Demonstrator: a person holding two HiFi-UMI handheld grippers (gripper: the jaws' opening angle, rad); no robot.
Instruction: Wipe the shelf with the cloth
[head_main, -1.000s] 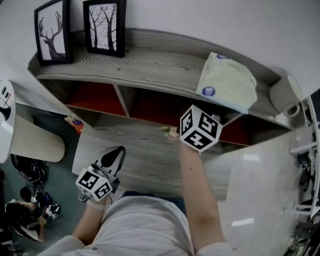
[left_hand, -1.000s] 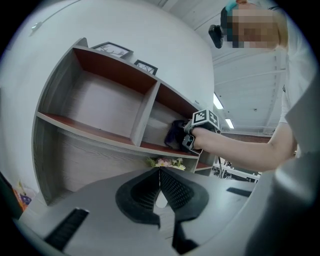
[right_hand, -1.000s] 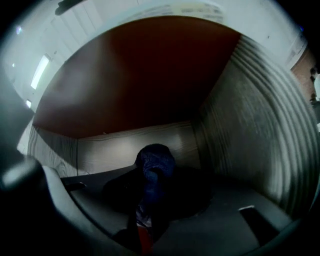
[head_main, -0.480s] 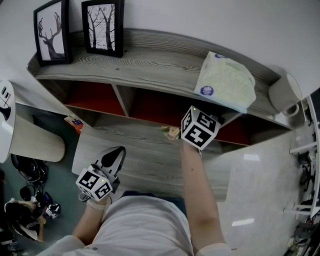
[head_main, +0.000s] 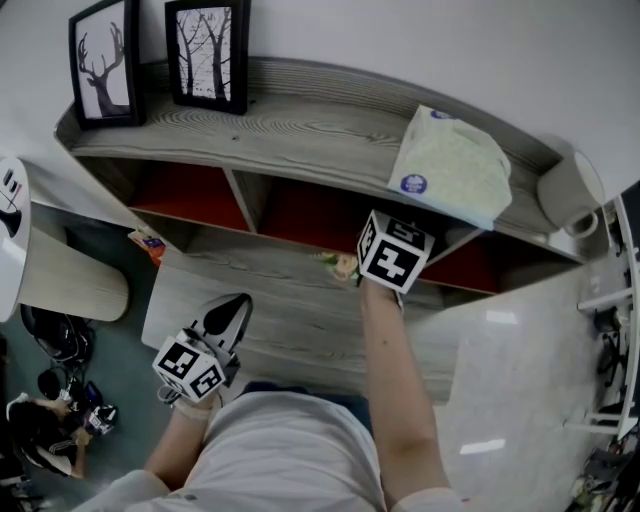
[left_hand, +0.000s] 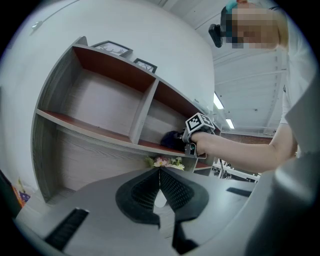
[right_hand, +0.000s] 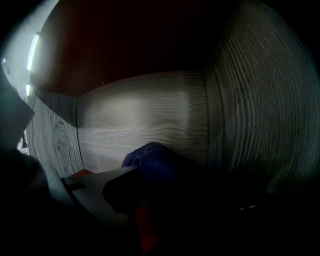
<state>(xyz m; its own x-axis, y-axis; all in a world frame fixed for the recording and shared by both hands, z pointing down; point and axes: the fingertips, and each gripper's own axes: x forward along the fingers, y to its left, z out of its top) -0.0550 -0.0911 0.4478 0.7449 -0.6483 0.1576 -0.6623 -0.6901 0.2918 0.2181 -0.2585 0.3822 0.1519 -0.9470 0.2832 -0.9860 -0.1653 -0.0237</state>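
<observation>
The grey wooden shelf unit (head_main: 300, 130) has red-floored compartments. My right gripper, known in the head view by its marker cube (head_main: 395, 250), reaches into a lower compartment with its jaws hidden there. In the right gripper view it (right_hand: 150, 175) is shut on a dark blue cloth (right_hand: 152, 160), bunched against the compartment's wood-grain back wall (right_hand: 145, 120). The left gripper view shows that cloth (left_hand: 172, 139) ahead of the right gripper's cube (left_hand: 200, 122), on the red shelf floor. My left gripper (head_main: 228, 315) hangs low in front of the unit, jaws shut on nothing (left_hand: 159, 172).
Two framed pictures (head_main: 105, 65) (head_main: 210, 55) stand on the shelf top, with a tissue pack (head_main: 452, 165) and a paper roll (head_main: 565, 190) to the right. Small flowers (head_main: 342, 265) sit at the shelf's front edge. A white table (head_main: 520, 380) lies right, a round white one (head_main: 60, 285) left.
The right gripper's cube has shifted slightly left and turned a little inside the compartment. The left gripper has not moved.
</observation>
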